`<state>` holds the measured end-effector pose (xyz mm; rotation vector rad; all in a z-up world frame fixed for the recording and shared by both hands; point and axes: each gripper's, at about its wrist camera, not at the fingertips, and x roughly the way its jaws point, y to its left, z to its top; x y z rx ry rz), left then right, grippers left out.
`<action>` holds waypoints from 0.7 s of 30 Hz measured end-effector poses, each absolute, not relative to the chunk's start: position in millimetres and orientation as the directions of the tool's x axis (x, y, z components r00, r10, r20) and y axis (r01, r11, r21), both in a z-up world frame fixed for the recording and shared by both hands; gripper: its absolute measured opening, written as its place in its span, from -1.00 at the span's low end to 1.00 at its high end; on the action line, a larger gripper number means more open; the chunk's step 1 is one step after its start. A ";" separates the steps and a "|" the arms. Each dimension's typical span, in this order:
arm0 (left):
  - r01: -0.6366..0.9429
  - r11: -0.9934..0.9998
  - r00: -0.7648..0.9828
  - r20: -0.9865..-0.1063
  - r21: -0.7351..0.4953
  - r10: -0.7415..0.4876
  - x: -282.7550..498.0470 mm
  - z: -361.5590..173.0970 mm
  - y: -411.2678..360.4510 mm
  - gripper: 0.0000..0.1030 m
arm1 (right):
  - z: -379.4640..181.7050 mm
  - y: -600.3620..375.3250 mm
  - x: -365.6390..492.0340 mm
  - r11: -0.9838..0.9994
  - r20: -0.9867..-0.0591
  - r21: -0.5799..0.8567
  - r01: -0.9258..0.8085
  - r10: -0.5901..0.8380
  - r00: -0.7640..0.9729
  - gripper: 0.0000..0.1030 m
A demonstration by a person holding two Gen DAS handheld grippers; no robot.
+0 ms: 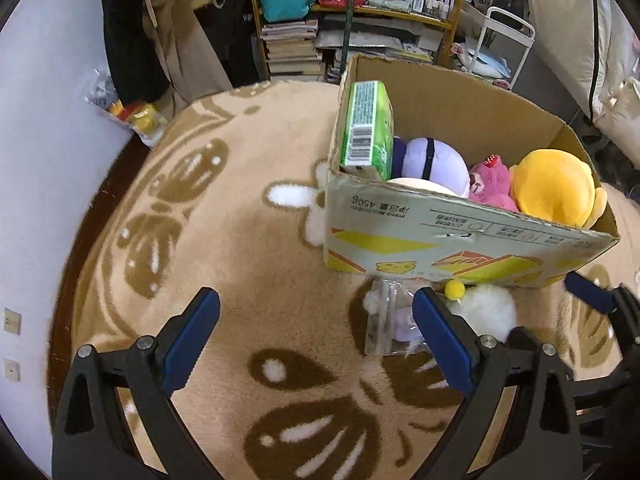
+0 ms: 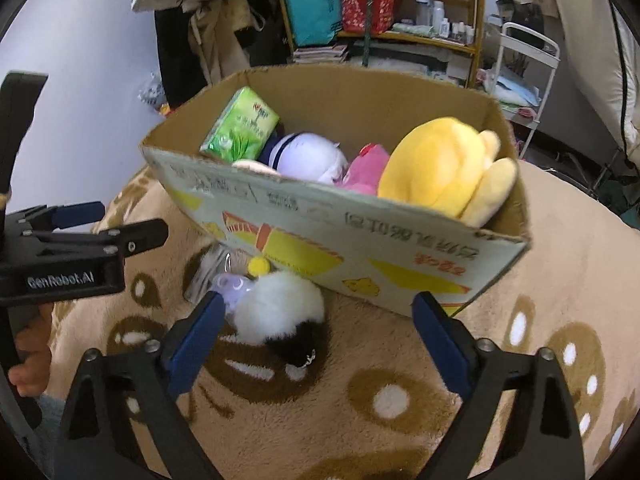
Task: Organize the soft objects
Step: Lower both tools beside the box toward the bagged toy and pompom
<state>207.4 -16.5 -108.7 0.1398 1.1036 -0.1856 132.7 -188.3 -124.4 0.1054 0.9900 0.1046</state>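
A cardboard box [image 1: 452,236] [image 2: 320,236] stands on the plush blanket. It holds a green tissue pack [image 1: 366,128] [image 2: 242,124], a lilac-white plush [image 1: 436,160] [image 2: 304,156], a pink plush [image 1: 490,182] [image 2: 366,170] and a yellow plush [image 1: 554,186] [image 2: 440,164]. In front of the box lie a white fluffy toy [image 1: 486,310] [image 2: 278,308] with a yellow pompom [image 2: 258,266] and a clear plastic bag [image 1: 384,320] [image 2: 218,276]. My left gripper [image 1: 316,332] is open and empty, left of the toy. My right gripper [image 2: 314,338] is open, low over the toy.
The tan blanket [image 1: 240,208] [image 2: 560,280] with brown patterns covers the surface. Shelves [image 1: 352,8] with books, bags and bottles stand behind, with hanging clothes [image 1: 160,40] at left and a white cart [image 2: 528,64] at right. The left gripper's body [image 2: 60,256] shows at left.
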 end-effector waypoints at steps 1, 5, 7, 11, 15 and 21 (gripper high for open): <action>0.220 0.975 0.426 -0.900 0.003 -0.093 208.8 -110.9 -16.5 0.86 | -126.9 -188.0 134.0 0.990 -0.831 0.134 -0.040 0.134 0.540 0.85; 0.222 0.975 0.396 -0.911 -0.021 -0.110 211.6 -119.4 -16.6 0.86 | -138.6 -188.1 136.2 0.990 -0.844 0.135 -0.036 0.134 0.520 0.75; 0.220 0.975 0.388 -0.915 -0.022 -0.108 211.7 -123.6 -17.1 0.86 | -144.4 -188.3 137.5 0.989 -0.850 0.143 -0.034 0.140 0.507 0.73; 0.223 0.975 0.375 -0.922 -0.015 -0.100 213.1 -130.1 -20.5 0.86 | -149.2 -186.4 140.0 0.988 -0.850 0.147 -0.048 0.150 0.505 0.70; 0.230 0.973 0.373 -0.922 -0.014 -0.101 213.3 -131.5 -24.1 0.86 | -154.6 -183.7 142.2 0.988 -0.854 0.139 -0.064 0.152 0.498 0.67; 0.262 0.965 0.362 -0.927 -0.004 -0.102 209.3 -136.4 -33.9 0.86 | -166.8 -178.9 150.4 0.985 -0.869 0.151 -0.087 0.174 0.463 0.30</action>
